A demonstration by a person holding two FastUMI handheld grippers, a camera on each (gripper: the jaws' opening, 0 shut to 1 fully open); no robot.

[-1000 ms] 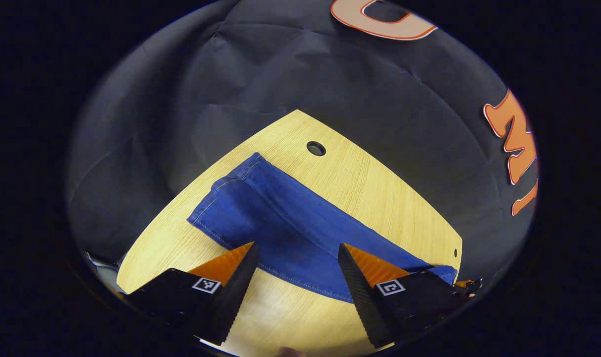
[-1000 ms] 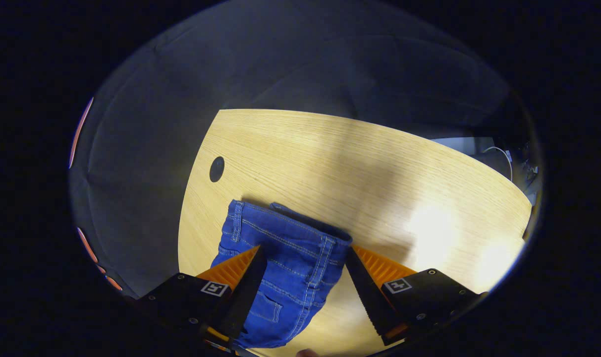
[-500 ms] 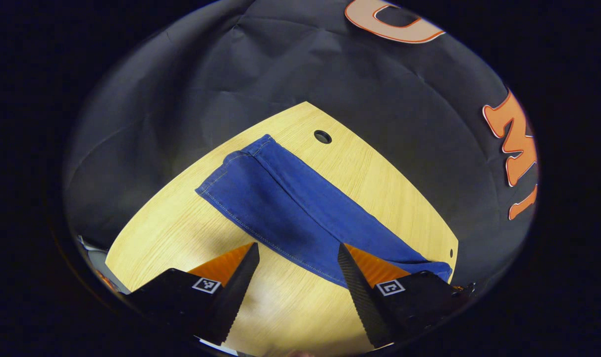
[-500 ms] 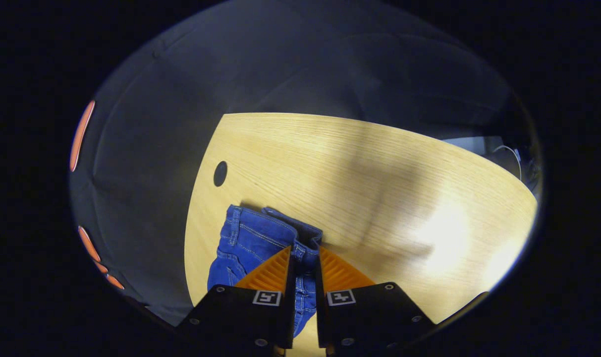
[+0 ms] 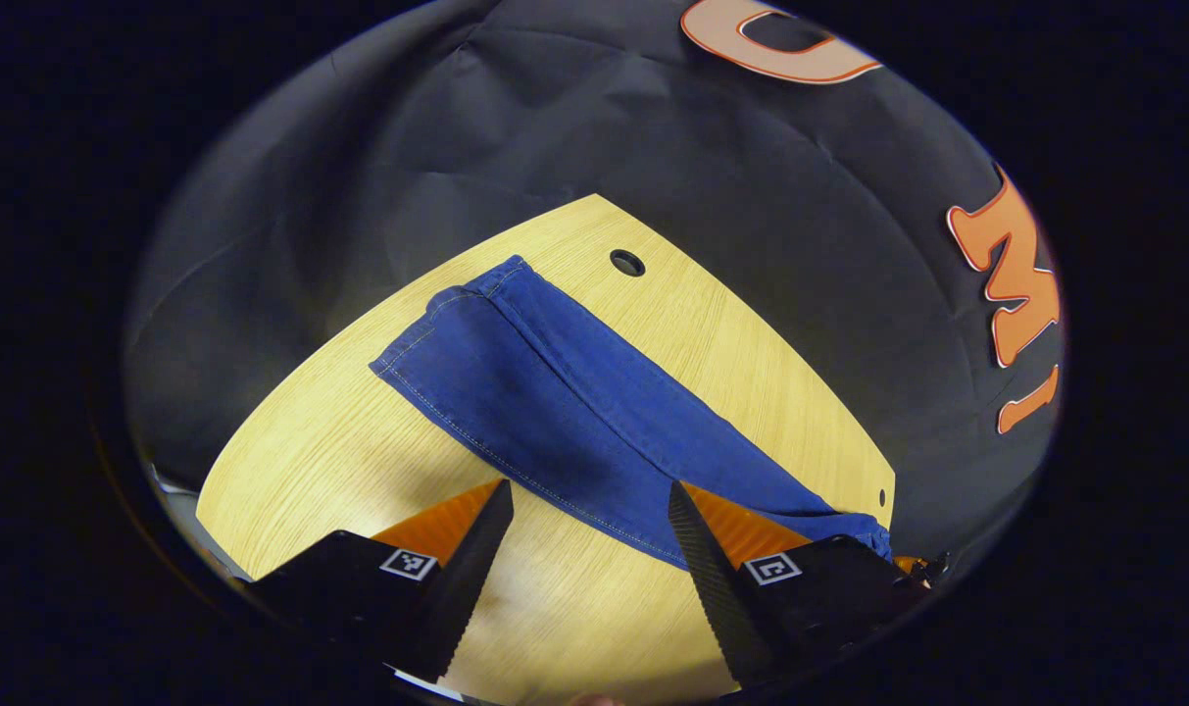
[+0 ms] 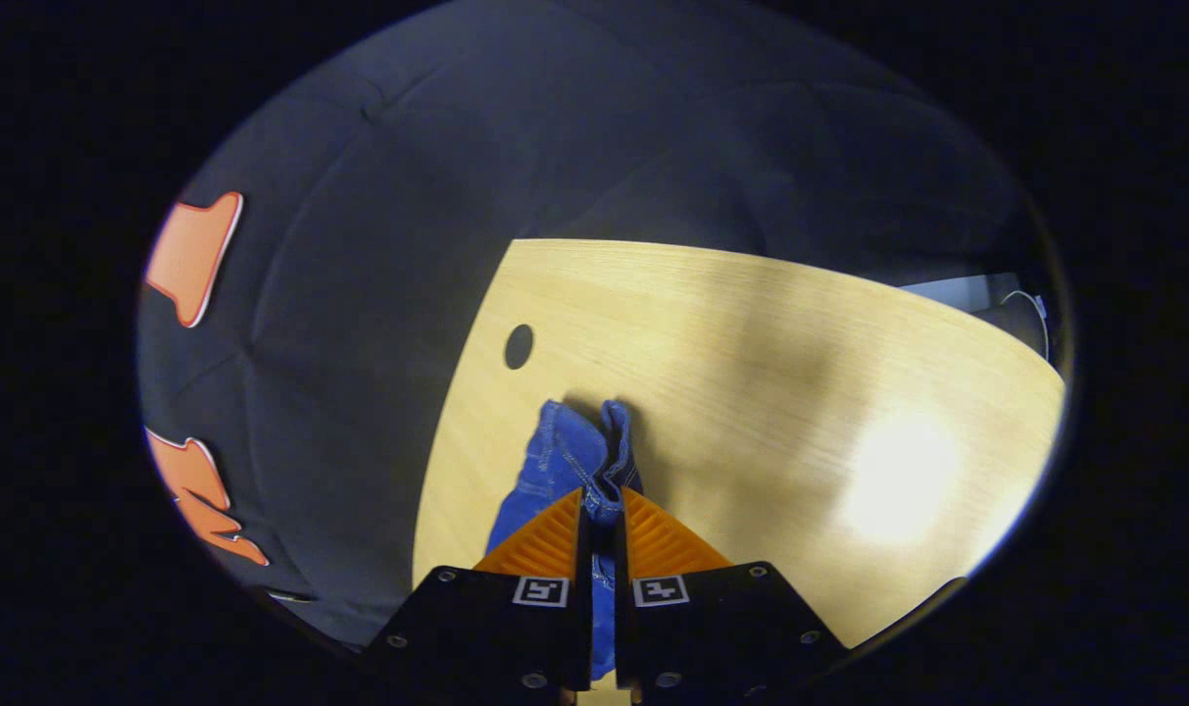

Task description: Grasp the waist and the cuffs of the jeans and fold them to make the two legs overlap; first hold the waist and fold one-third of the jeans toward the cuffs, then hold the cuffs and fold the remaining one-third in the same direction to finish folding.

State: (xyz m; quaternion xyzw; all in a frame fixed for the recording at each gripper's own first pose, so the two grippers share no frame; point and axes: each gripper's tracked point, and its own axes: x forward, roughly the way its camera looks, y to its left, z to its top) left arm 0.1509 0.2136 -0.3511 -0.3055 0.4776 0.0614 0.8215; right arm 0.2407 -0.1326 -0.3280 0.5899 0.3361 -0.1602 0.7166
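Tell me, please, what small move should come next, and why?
Probably bring the left gripper down and close it on the near edge of the jeans. Its jaws stand open above the table, holding nothing, while the right gripper is already shut on the waist.

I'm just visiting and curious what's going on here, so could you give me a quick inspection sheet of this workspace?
Surface: wooden table with a round hole.
Job's things: blue jeans lying long across the table, legs overlapped; waist end bunched and lifted.
Clutter: nothing seen.
Grippers: right gripper has its jaws shut on the waist end; left gripper has its jaws open over the jeans' near edge, gripping nothing.
Cables: a thin white cable past the table's far edge.
Surroundings: black cloth wall.
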